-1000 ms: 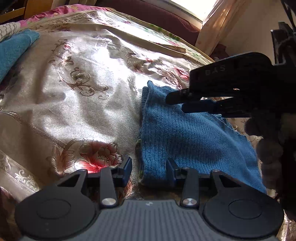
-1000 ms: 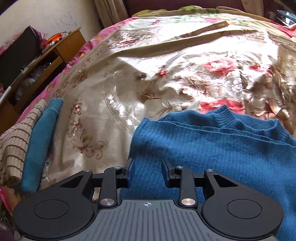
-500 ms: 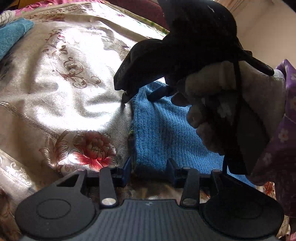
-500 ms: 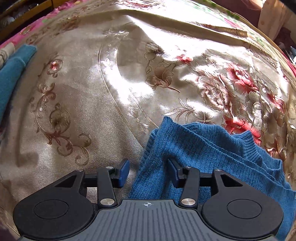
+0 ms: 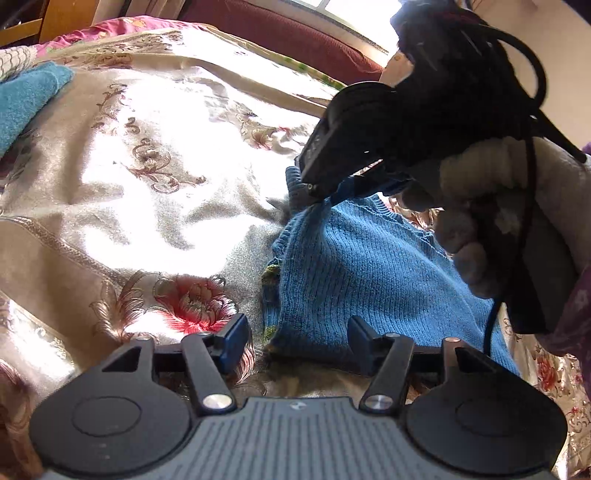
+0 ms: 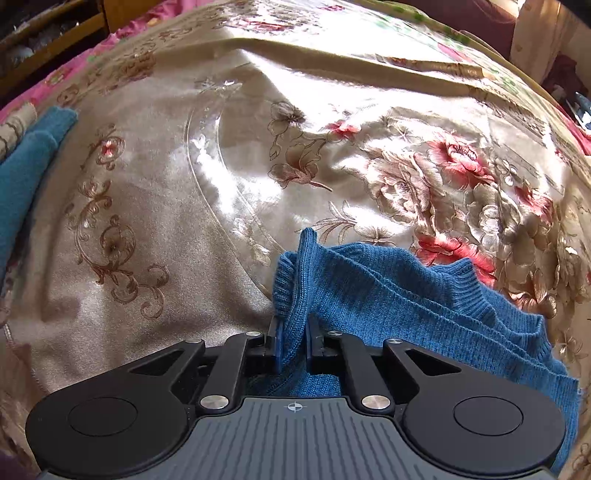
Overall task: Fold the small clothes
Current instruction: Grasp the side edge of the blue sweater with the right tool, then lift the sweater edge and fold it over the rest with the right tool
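Observation:
A blue knit sweater (image 5: 369,266) lies on a floral satin bedspread (image 5: 147,184). My left gripper (image 5: 295,341) is open, its fingers either side of the sweater's near left corner, low over the bed. My right gripper (image 6: 293,345) is shut on the sweater's far left corner (image 6: 295,280) and lifts that edge into a bunched fold. The right gripper also shows in the left wrist view (image 5: 325,188), held by a gloved hand (image 5: 498,221) above the sweater.
A teal folded garment (image 6: 22,177) and a striped one (image 6: 14,125) lie at the bed's left edge. A wooden cabinet (image 6: 55,33) stands beyond it. A dark red headboard (image 5: 280,33) and a curtain are at the back.
My right gripper has closed on the sweater's corner and raised it; before, it was open around the edge. My left gripper stays open at the near corner.

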